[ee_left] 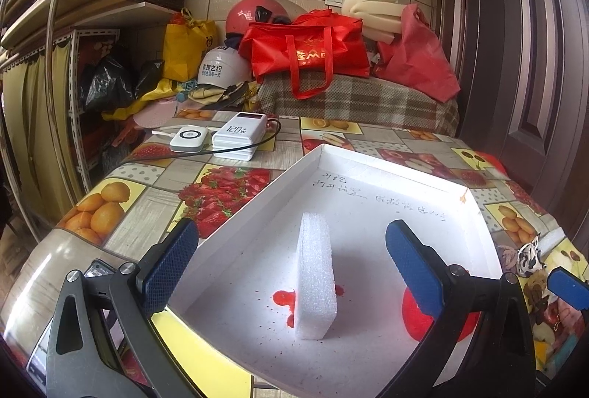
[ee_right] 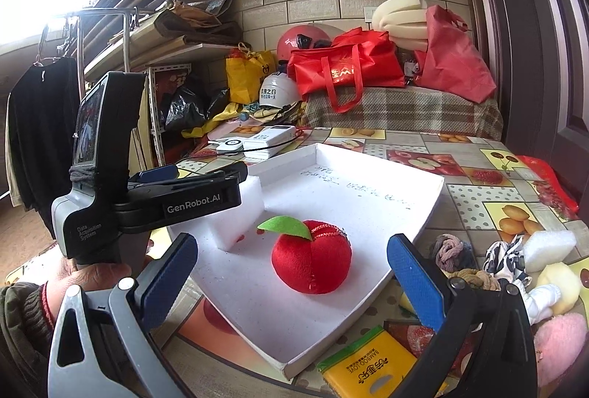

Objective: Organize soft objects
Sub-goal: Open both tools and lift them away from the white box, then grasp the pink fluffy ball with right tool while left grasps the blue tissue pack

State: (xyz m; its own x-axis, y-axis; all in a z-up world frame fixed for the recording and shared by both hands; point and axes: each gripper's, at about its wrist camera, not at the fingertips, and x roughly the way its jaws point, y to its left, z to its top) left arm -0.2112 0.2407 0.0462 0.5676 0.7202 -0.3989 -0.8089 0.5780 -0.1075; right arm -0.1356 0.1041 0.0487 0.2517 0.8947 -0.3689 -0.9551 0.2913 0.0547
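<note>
Left wrist view: the left gripper [ee_left: 291, 247] is seen with jaws wide apart, nothing held. A white foam block [ee_left: 316, 278] stands on its narrow edge inside the white tray [ee_left: 235, 214], between the two pads but touching neither. Part of a red plush apple [ee_left: 416, 320] shows behind the right pad. Risk, as judged: the block is balanced on edge and could topple if brushed by a pad; the light tray could be shoved across the fruit-print tablecloth [ee_left: 147, 210].

Right wrist view: the right gripper [ee_right: 292, 256] is likewise spread open and empty, aimed at the apple lying in the tray. The left gripper is seen from the side, held level by a hand [ee_right: 88, 278], its fingers over the foam block at the tray's left wall. Unsorted soft items [ee_right: 515, 269] lie on the cloth at right, outside the tray. A collision of the two grippers is judged possible, both working over one tray.
</note>
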